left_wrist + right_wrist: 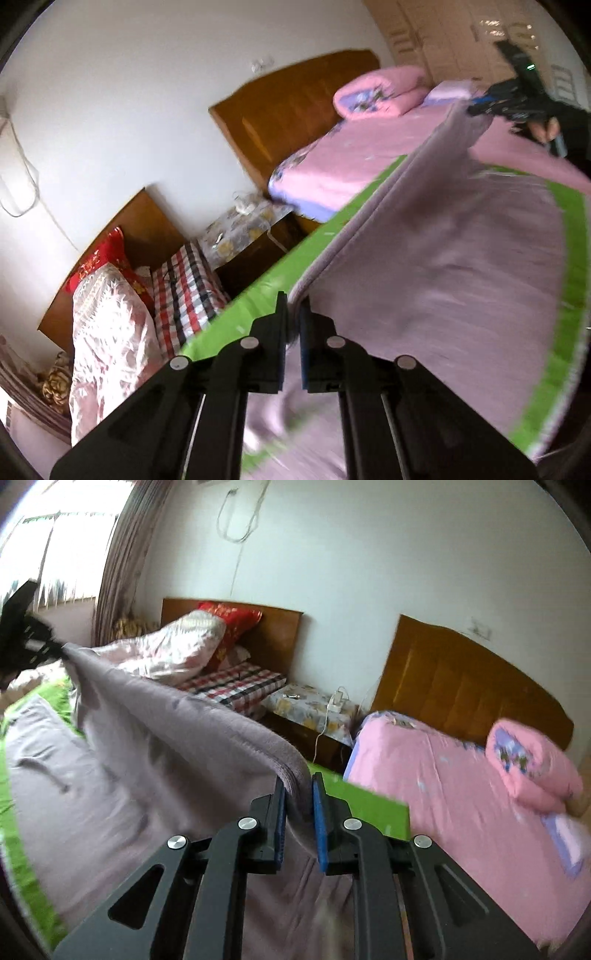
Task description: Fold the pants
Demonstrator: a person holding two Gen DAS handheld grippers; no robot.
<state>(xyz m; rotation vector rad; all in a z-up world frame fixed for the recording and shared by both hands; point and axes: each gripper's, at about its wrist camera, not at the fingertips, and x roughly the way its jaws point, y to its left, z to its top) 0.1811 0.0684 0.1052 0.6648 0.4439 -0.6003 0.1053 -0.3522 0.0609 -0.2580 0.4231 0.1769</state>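
Observation:
Mauve-grey pants [436,251] hang lifted over a green mat [255,302]. My left gripper [294,306] is shut on one end of the pants' raised edge. My right gripper [298,786] is shut on the other end, with thick folded cloth pinched between its blue pads [317,812]. That edge stretches taut between the two grippers. In the left wrist view the right gripper [476,109] shows at the top right, held by a hand in a dark sleeve. In the right wrist view the pants [147,731] sag down to the mat [365,805], and the left gripper [61,653] sits at the far left.
A bed with pink sheets [436,775] and a rolled pink quilt [532,764] stands beyond the mat. A second bed has a plaid cover [236,686], a pale quilt and a red pillow [229,620]. A nightstand [310,705] with a charger stands between the two beds.

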